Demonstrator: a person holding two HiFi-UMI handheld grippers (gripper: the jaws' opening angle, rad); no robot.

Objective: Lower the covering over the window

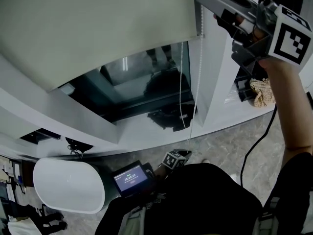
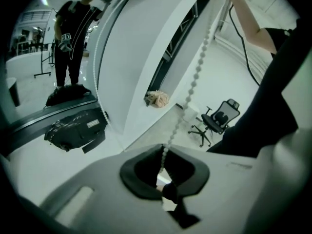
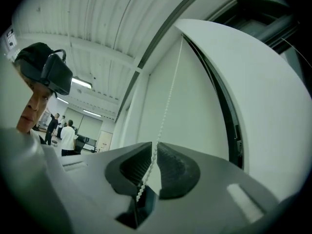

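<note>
In the head view a white tub sits at eight o'clock on the floor, clear of the wall. The blind fills ten to twelve o'clock, and its bottom edge slants across the dark window glass, which lies bare below it, so the covering is only partly down. It is plain, pale and flat. Just past the blind's right edge the bead chain hangs with open air on both sides. The left gripper, at six o'clock, is clamped on the chain's lower run. The right gripper, at one o'clock, has a narrow gap with the chain between the pads, which do not visibly pinch it. The white sill carries a black bag at centre and a beige cloth at three o'clock.
</note>
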